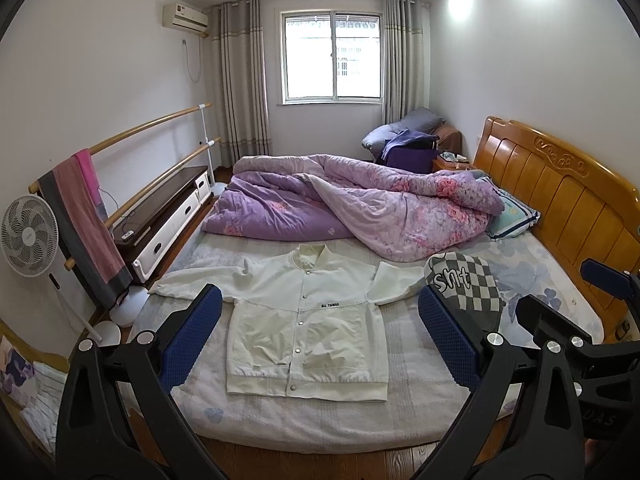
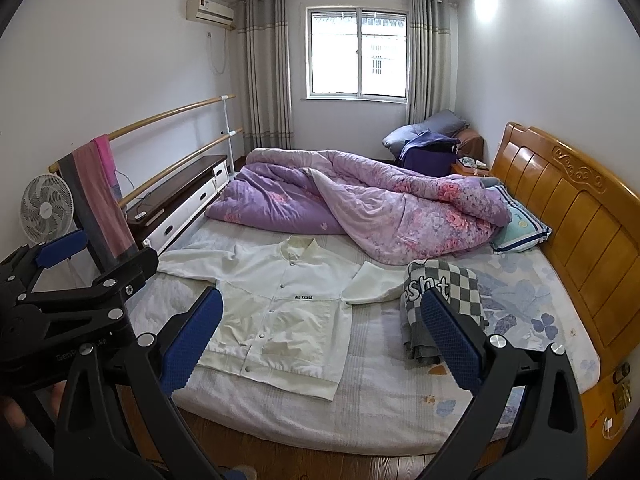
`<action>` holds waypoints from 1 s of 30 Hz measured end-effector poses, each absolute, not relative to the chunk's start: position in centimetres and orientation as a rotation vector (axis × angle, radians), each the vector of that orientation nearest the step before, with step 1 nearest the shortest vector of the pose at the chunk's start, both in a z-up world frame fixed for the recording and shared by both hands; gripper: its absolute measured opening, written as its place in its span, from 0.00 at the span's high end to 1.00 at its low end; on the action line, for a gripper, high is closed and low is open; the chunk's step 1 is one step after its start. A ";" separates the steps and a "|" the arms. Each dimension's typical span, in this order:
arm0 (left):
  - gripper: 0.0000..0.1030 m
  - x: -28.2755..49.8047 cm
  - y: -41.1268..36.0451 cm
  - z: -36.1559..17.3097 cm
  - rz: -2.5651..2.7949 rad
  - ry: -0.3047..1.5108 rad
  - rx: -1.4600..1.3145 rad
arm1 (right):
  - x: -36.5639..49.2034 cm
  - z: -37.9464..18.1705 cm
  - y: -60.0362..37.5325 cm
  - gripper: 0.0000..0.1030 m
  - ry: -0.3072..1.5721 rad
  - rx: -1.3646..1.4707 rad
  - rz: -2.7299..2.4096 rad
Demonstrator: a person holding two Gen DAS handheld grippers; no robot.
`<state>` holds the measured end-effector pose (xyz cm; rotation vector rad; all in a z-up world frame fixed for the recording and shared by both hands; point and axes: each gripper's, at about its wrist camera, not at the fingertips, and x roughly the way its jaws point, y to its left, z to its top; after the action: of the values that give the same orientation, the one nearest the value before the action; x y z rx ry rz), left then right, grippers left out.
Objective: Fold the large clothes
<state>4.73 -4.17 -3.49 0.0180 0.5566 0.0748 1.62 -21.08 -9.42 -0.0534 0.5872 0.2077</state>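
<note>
White jacket (image 1: 304, 320) flat at frame centre on bed (image 1: 400, 412), left gripper (image 1: 320, 340) and right gripper (image 2: 320, 338) fingers wide, empty, thumb (image 2: 14, 414) lower left only in right view

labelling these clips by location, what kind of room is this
A home bedroom, most likely. A bed with a carved wooden headboard fills the room, a rumpled purple floral quilt and a pillow lie on it, and a white jacket is spread out for folding.
</note>
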 end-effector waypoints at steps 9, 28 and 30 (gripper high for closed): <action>0.05 9.8 -1.8 -5.8 0.082 0.603 0.017 | 5.9 -11.1 -18.8 0.07 0.623 -0.055 0.218; 0.05 30.7 25.1 -18.1 0.107 0.893 -0.064 | 26.4 -22.1 5.7 0.07 0.803 -0.055 0.229; 0.05 32.7 28.8 -20.3 0.128 0.933 -0.097 | 28.8 -24.1 8.7 0.07 0.840 -0.056 0.247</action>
<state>32.69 28.83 -20.32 -0.0969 0.9331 0.1280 28.81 8.68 -24.14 -0.0561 0.8401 0.2472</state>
